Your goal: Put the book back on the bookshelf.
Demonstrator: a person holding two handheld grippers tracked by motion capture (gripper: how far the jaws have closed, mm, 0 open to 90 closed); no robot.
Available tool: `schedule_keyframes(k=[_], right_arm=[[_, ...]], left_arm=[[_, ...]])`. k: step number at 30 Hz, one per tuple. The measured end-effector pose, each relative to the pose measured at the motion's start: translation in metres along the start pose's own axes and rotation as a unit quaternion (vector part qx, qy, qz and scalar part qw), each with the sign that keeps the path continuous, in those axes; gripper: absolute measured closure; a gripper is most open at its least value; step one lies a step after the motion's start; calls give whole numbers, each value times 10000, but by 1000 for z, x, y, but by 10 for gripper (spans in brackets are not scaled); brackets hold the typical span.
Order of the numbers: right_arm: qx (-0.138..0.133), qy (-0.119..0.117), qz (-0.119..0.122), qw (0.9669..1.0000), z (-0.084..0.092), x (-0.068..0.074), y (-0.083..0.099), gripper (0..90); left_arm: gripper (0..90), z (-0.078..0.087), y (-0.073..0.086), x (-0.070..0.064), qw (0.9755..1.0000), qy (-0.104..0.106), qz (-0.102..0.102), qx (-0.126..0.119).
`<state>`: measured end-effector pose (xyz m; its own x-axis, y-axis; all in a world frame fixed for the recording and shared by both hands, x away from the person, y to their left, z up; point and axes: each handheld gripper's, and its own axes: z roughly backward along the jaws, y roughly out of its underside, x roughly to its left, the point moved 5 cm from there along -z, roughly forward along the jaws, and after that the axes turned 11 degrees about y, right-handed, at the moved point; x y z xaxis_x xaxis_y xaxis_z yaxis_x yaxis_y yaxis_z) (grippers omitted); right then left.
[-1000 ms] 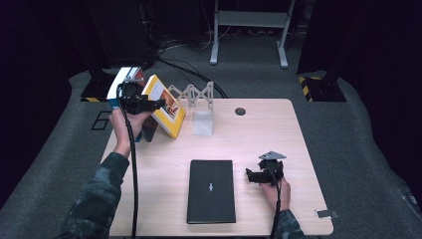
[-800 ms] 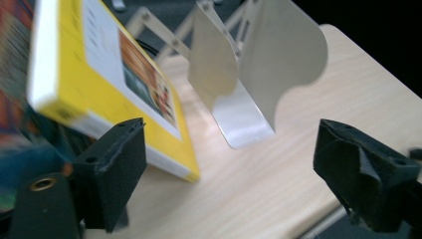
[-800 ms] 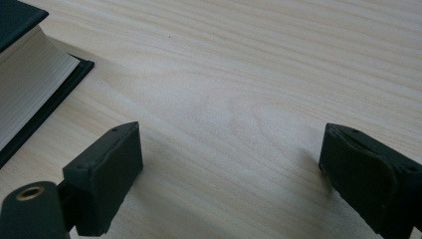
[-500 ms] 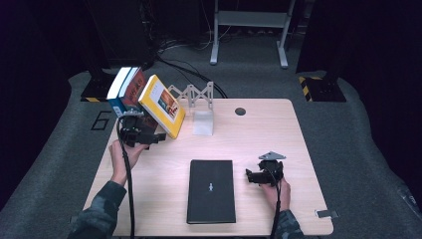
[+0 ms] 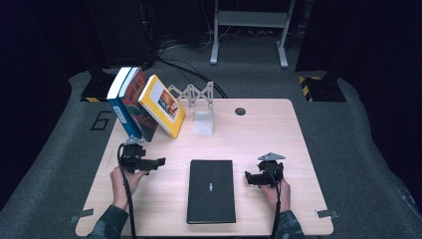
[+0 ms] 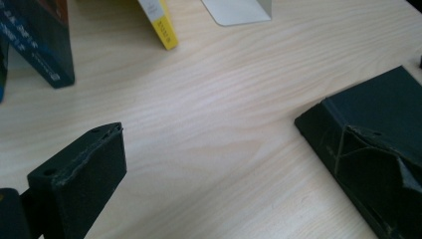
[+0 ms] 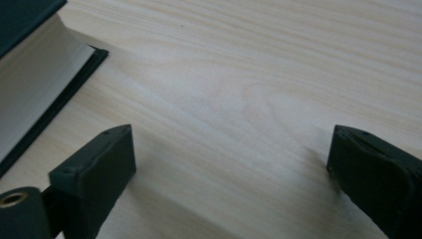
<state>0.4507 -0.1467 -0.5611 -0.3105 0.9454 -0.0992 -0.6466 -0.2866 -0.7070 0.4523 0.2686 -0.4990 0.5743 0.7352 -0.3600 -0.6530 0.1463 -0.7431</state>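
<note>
A black book (image 5: 211,190) lies flat at the table's front middle. My left gripper (image 5: 158,162) hovers low to the left of it, pointing toward it. Its jaws stand open over bare wood, having just opened wider, and nothing is between them (image 6: 229,134). The black book (image 6: 363,109) lies past the right-hand jaw. My right gripper (image 5: 247,178) sits just right of the book. It is open with nothing between its jaws (image 7: 231,134), which have just widened a little. The book's page edge (image 7: 30,64) is at the upper left of the right gripper view.
At the back left a blue book (image 5: 122,104), a dark red book (image 5: 139,102) and a yellow book (image 5: 161,105) lean together. A white bookend (image 5: 203,122) and a wooden folding rack (image 5: 191,93) stand beside them. Bare table (image 5: 298,149) lies to the right.
My left gripper has left the leaning books and come down toward the front left of the table. The books stay leaning. The right hand has kept still.
</note>
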Motion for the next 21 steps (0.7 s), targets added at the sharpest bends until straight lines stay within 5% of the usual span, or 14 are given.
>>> schedule_keyframes(k=[11, 21], right_arm=[[-86, -783, -310, 9964, 49, 24, -11, 44], [124, -1304, -28, 9914, 56, 71, -17, 42]], left_arm=[[0, -17, 38, -24, 9998, 111, -133, 85], [0, -30, 57, -40, 9989, 190, -242, 348]])
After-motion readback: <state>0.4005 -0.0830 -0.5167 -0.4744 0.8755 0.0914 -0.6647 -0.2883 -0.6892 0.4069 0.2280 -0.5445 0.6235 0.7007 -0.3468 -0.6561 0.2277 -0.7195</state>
